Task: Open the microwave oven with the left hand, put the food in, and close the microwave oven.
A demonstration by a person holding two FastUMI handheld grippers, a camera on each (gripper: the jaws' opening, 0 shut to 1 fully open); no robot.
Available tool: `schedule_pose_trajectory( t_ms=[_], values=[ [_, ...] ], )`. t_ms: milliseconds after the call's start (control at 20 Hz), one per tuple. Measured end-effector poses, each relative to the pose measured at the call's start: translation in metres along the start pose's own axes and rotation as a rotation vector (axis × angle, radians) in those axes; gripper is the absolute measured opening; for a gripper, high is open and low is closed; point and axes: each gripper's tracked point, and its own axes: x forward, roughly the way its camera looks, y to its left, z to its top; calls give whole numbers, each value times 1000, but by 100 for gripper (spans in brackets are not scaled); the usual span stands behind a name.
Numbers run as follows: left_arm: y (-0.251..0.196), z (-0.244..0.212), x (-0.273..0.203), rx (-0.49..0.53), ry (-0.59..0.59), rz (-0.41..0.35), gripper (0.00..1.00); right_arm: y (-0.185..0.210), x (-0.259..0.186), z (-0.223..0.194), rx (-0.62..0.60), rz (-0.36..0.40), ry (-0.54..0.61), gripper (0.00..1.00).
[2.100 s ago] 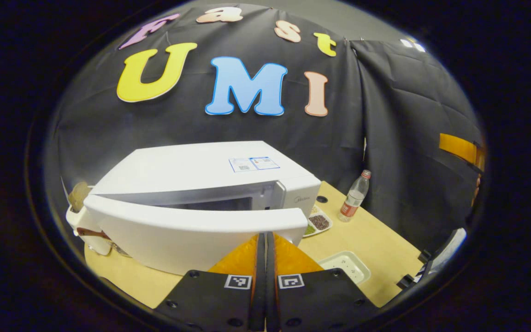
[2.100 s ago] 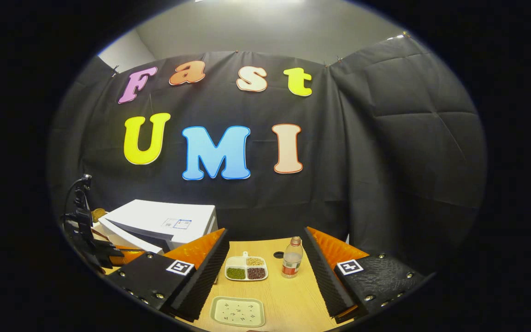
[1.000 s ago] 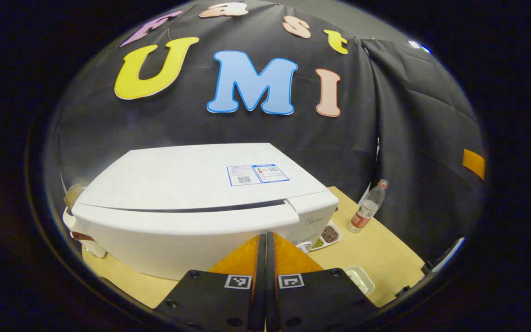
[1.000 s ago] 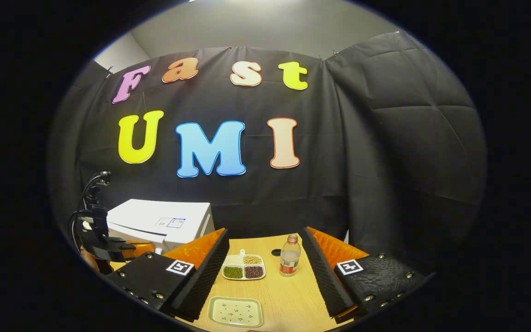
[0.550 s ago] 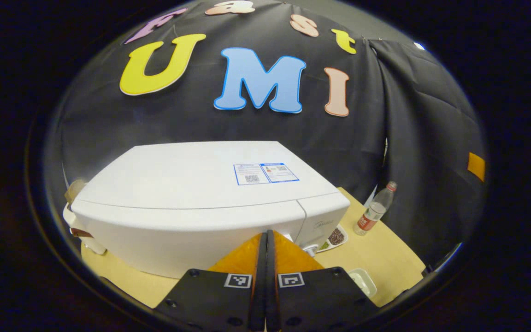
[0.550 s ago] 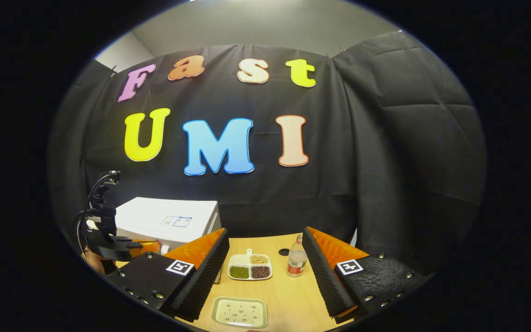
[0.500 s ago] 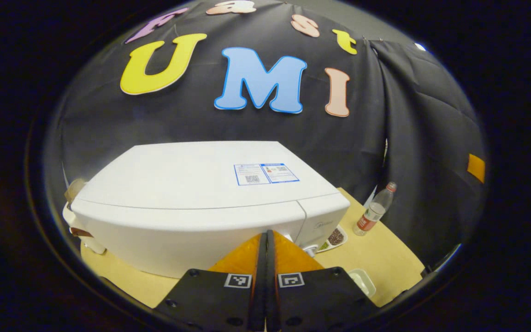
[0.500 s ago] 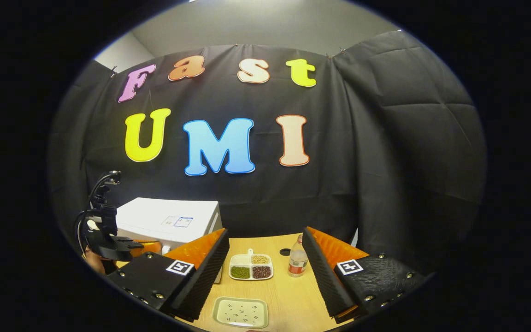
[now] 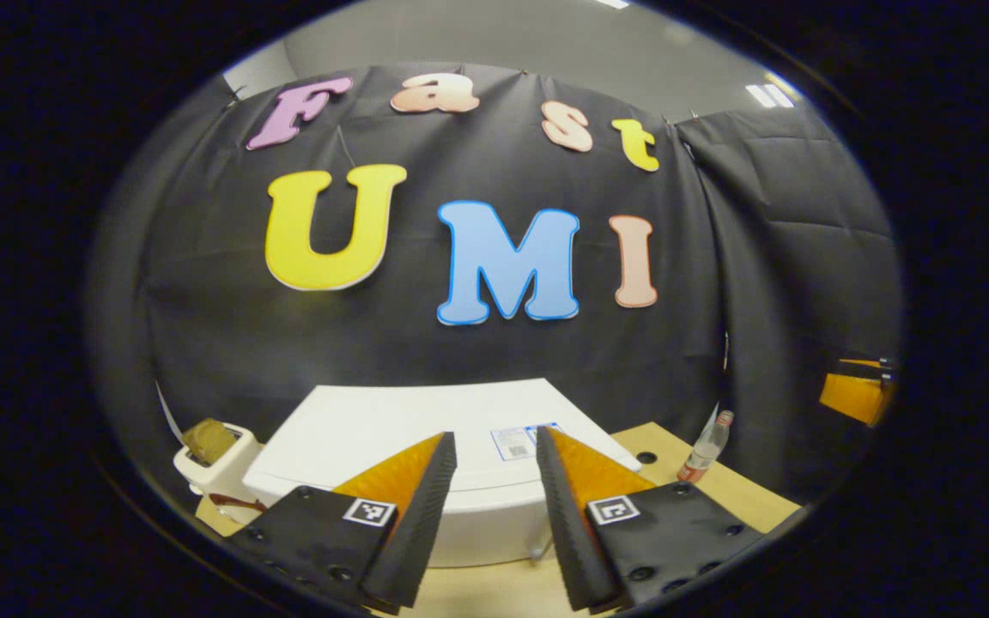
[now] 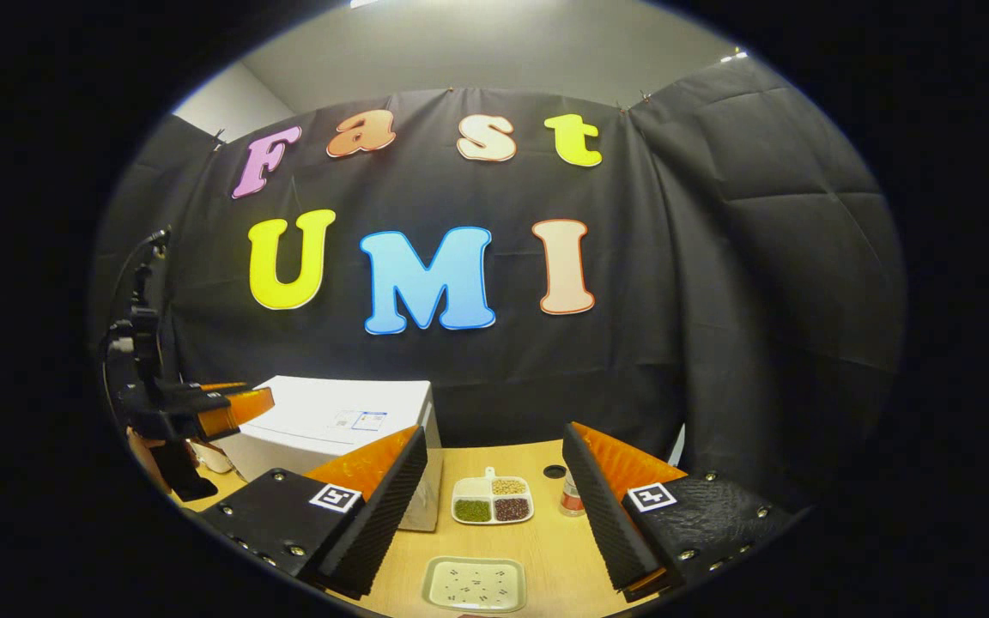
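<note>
Microwave oven shut, both grippers parted and holding nothing.
Right of it, a divided dish holds green, brown and tan beans; left gripper above it, right gripper farther right.

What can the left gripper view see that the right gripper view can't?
Left gripper view's own: a toaster with bread in it, beside the microwave, seen between the open left gripper.

Right gripper view's own: a divided dish of beans and a pale tray on the table, between the open right gripper.

Shared: the white microwave with its door shut, the bottle and the wooden table.
</note>
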Motion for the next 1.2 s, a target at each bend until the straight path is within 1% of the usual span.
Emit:
schedule_pose_trajectory(
  t_ms=[50, 100, 150, 200, 250, 400, 500, 550, 600, 800, 900, 1050, 1200],
  values=[
    [3, 16, -21, 15, -41, 24, 89, 8, -4, 4, 0, 9, -6, 97],
    [4, 36, -45, 27, -92, 34, 97, 15, -9, 10, 0, 16, -17, 97],
    [4, 51, -59, 40, -134, 43, 98, 20, -16, 16, -2, 21, -30, 97],
    [2, 63, -77, 47, -168, 41, 96, 25, -23, 24, 0, 24, -48, 97],
    [1, 71, -92, 51, -186, 45, 97, 31, -29, 35, 9, 26, -73, 97],
    [-1, 92, -124, 55, -211, 14, 97, 46, -48, 64, 31, 33, -125, 97],
    [6, 111, -144, 56, -247, 15, 99, 58, -59, 81, 28, 46, -155, 97],
    [12, 121, -152, 49, -263, 25, 98, 60, -62, 89, 12, 42, -172, 97],
    [14, 128, -157, 43, -274, 24, 97, 59, -65, 96, 4, 32, -185, 96],
    [27, 155, -177, 22, -321, 12, 98, 75, -75, 115, 18, 43, -194, 96],
    [33, 169, -184, 14, -348, 11, 96, 79, -78, 120, 6, 33, -194, 96],
    [41, 177, -192, -10, -348, 13, 98, 92, -87, 127, 0, 48, -206, 97],
    [56, 182, -200, -32, -335, 42, 99, 100, -89, 132, -2, 68, -220, 96]
  ],
)
